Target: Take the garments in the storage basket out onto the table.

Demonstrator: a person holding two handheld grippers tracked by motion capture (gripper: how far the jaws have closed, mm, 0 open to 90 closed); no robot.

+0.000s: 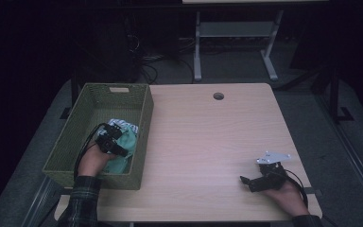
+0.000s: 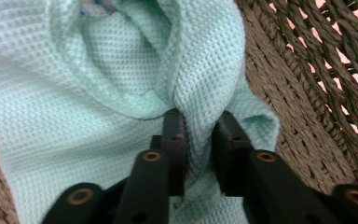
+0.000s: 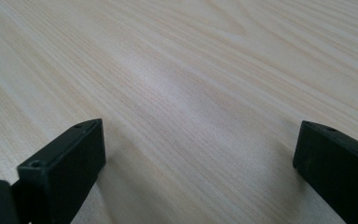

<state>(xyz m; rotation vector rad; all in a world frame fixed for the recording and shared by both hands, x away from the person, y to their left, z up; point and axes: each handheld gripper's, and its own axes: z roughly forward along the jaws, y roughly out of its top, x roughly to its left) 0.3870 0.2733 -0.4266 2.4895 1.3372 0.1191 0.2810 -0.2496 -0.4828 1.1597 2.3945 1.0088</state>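
A mint-green waffle-weave cloth [image 1: 128,140] lies in the near end of a woven green basket [image 1: 141,124] at the table's left. My left gripper [image 1: 121,150] reaches into the basket and is shut on a fold of the cloth [image 2: 196,93], which runs up between its two black jaws. A striped white fabric [image 1: 115,124] peeks out behind the cloth. My right gripper [image 1: 244,182] rests low over the bare wooden table [image 3: 191,79] near its front right edge, jaws wide apart with nothing between them.
The basket's woven wall [image 2: 317,84] stands close on the right of the left gripper. A round cable hole [image 1: 218,96] sits near the table's far edge. Beyond the table stand a white desk frame [image 1: 236,38] and loose cables on the floor.
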